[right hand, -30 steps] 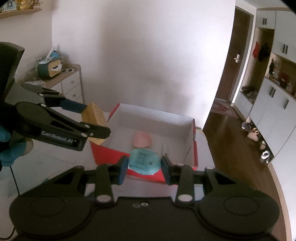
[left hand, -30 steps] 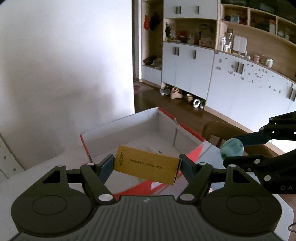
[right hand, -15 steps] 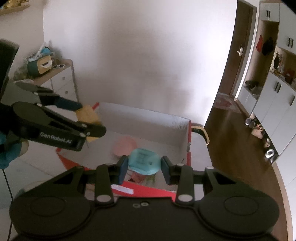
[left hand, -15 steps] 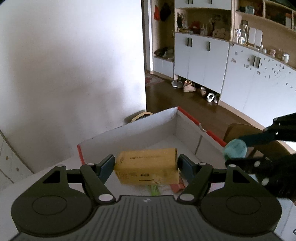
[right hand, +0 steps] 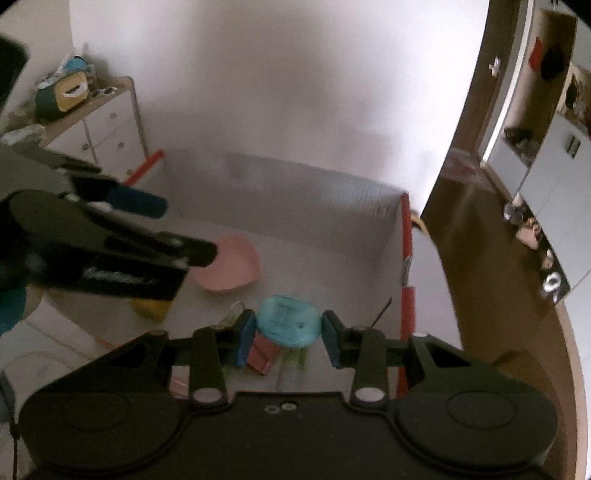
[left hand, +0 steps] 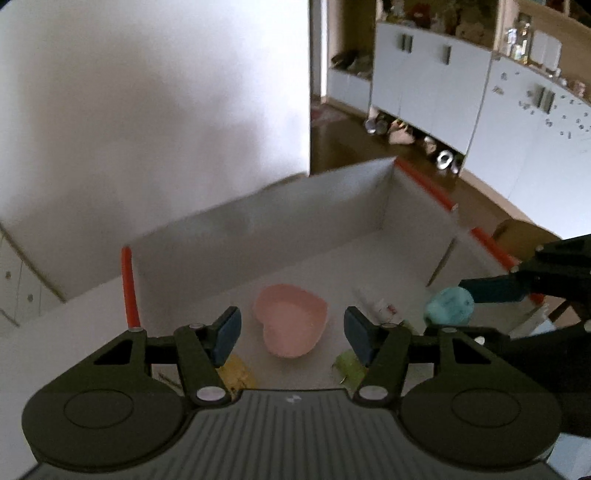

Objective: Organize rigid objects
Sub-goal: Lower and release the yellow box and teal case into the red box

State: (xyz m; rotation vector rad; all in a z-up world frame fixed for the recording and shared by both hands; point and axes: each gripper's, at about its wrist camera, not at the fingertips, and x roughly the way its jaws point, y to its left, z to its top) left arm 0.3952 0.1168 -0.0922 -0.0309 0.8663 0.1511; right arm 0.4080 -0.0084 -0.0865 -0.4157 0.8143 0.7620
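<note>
White cabinets (left hand: 436, 96) line the far right above scattered shoes (left hand: 402, 134) on dark wood floor (left hand: 351, 147), while a white drawer unit (right hand: 107, 136) stands far left.

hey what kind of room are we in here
Most likely a home living or entry area: white cabinet doors under cluttered wooden shelves, shoes on the wood floor, and a small white drawer chest.

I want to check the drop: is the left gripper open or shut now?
Open. The left gripper has its fingers apart with nothing between them.
</note>
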